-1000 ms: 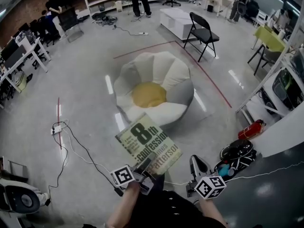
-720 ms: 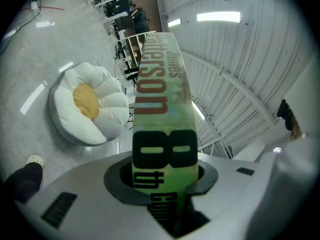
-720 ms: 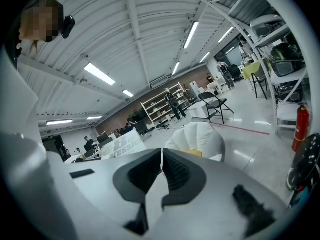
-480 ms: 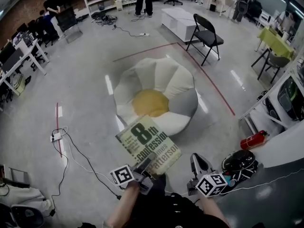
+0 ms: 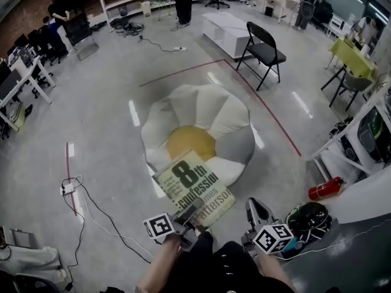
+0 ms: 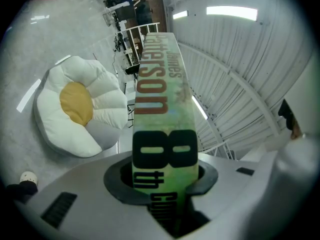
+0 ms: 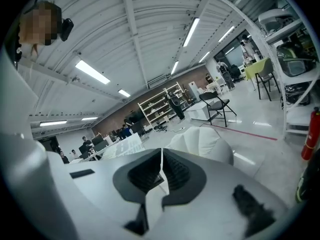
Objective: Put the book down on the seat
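Note:
A green paperback book (image 5: 194,188) with a large black "8th" on its cover is held in the air by my left gripper (image 5: 187,213), whose jaws are shut on its lower edge. The left gripper view shows the book (image 6: 162,129) edge-on between the jaws. The seat is a flower-shaped beanbag (image 5: 198,133), white and grey petals round a yellow centre, on the floor just beyond the book; the beanbag (image 6: 80,109) lies at the left. My right gripper (image 5: 255,215) hangs lower right, shut and empty, its pads meeting (image 7: 161,174).
A black folding chair (image 5: 264,52) and a white low table (image 5: 227,30) stand beyond the seat. Cables and a power strip (image 5: 67,188) lie on the floor left. A red extinguisher (image 5: 325,188) and a black bag (image 5: 308,215) sit right. People stand far back.
The view has advanced toward the beanbag: it sits nearer and lower in the head view, and the book now overlaps its near petal. Both grippers keep their grip and pose.

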Demonstrator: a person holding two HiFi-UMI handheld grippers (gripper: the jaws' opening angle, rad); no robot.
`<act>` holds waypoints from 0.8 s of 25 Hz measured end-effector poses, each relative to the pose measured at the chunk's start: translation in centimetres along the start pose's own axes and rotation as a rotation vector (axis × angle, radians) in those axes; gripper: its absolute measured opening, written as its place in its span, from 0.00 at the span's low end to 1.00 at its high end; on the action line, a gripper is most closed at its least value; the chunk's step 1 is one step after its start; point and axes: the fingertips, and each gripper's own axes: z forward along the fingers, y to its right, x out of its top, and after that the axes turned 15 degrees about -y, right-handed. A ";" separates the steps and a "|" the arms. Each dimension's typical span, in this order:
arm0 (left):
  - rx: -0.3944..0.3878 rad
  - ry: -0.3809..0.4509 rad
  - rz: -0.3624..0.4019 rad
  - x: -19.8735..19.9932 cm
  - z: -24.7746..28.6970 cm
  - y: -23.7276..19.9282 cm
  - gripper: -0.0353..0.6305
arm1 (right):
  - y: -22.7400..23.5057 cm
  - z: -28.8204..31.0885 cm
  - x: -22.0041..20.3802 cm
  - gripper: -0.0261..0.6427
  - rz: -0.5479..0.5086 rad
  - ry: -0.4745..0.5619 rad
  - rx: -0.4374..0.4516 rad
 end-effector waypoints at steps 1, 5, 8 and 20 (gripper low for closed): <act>0.002 -0.001 0.005 0.5 0.1 -0.2 0.29 | 0.2 0.3 0.2 0.06 0.003 0.001 -0.004; 0.000 0.027 0.014 2.5 0.1 -0.1 0.29 | 1.1 0.9 0.6 0.06 0.014 -0.003 -0.020; 0.009 0.049 0.039 4.0 0.0 -0.3 0.29 | 1.9 1.2 1.2 0.06 0.027 0.002 -0.025; 0.036 0.067 0.011 6.9 5.7 -1.4 0.29 | 5.6 6.3 6.4 0.06 -0.002 -0.034 0.035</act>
